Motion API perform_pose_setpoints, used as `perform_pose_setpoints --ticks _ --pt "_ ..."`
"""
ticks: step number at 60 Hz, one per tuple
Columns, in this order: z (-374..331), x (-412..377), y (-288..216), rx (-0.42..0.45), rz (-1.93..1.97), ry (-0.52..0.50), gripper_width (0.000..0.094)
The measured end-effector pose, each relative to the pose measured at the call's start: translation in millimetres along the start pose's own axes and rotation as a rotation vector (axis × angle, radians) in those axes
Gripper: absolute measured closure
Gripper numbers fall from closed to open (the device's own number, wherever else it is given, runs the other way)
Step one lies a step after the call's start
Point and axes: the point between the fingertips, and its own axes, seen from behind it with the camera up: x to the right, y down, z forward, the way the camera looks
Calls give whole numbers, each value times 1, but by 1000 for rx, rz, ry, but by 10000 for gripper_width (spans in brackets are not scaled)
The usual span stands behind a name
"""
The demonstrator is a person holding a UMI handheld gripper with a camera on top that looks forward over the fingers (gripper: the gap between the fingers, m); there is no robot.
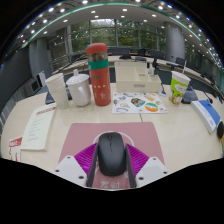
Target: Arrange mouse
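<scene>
A black computer mouse [112, 153] sits between my gripper's [112, 146] two fingers, its nose pointing away from me. The magenta pads [86, 157] lie close against both of its sides with no gap showing, so the gripper is shut on the mouse. Under and ahead of the mouse a pink mouse mat [80, 134] lies on the pale table. From here I cannot tell whether the mouse rests on the mat or hangs just above it.
Beyond the mat stand a tall red and green bottle [99, 73] and two white jugs [79, 90]. A printed sheet [38, 128] lies to the left and a colourful picture card [138, 102] ahead. To the right are a green cup [179, 86] and a blue-edged book [208, 113].
</scene>
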Motion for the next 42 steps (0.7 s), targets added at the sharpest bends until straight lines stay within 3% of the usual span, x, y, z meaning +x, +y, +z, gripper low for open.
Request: perform_pose_setpoints --ticks 3,7,9,21,42 --pt "-5 -1 -2 10 -13 -4 349" --pt "-18 -1 -5 17 -38 0 110" --pt "-29 -1 -8 26 -47 8 64" --pt "-150 -11 -14 75 -67 45 77" --pt "-376 -43 46 127 -66 100 74"
